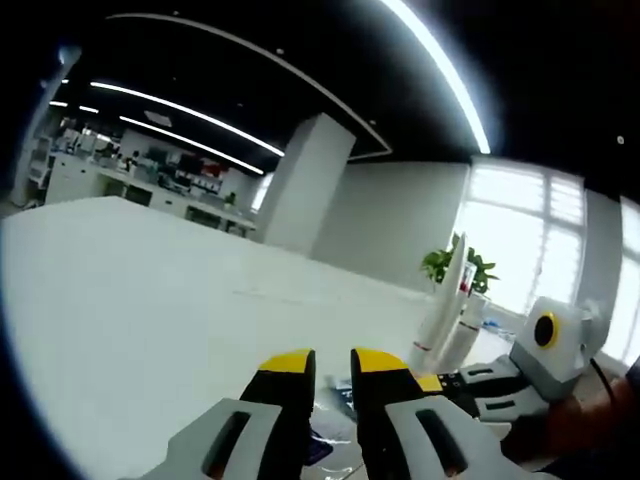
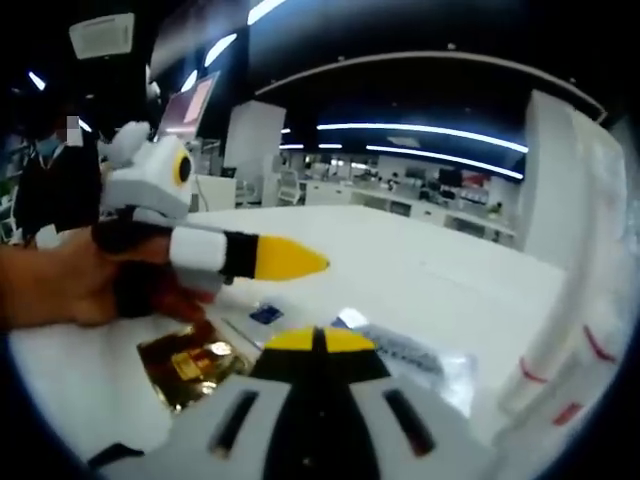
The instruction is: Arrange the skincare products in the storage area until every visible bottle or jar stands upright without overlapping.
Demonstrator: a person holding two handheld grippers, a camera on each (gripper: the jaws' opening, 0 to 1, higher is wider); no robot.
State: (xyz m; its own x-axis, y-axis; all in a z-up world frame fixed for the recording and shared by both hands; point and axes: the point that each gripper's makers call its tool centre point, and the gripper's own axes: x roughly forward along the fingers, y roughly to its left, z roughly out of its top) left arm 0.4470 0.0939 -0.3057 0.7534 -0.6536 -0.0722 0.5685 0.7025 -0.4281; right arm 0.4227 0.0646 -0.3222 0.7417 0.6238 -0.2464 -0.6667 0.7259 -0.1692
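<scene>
Two tall white tubes (image 1: 446, 318) with red stripes stand upright on the white table (image 1: 150, 300), right of my left gripper (image 1: 332, 364). Its yellow-tipped jaws are close together with nothing between them. In the right gripper view the same white tubes (image 2: 568, 330) loom close at the right edge. My right gripper (image 2: 320, 340) is shut and empty. It points over a clear sachet (image 2: 405, 352), with a shiny gold packet (image 2: 190, 365) to its left. The left gripper (image 2: 288, 258) reaches in from the left, its tips together. The right gripper (image 1: 432, 382) enters the left gripper view from the right.
A small blue item (image 2: 265, 313) lies flat beyond the gold packet. A person's hand (image 2: 60, 285) holds the left gripper. Wide bare table (image 2: 420, 265) stretches ahead. A potted plant (image 1: 455, 262) and a white pillar (image 1: 305, 185) stand beyond the table.
</scene>
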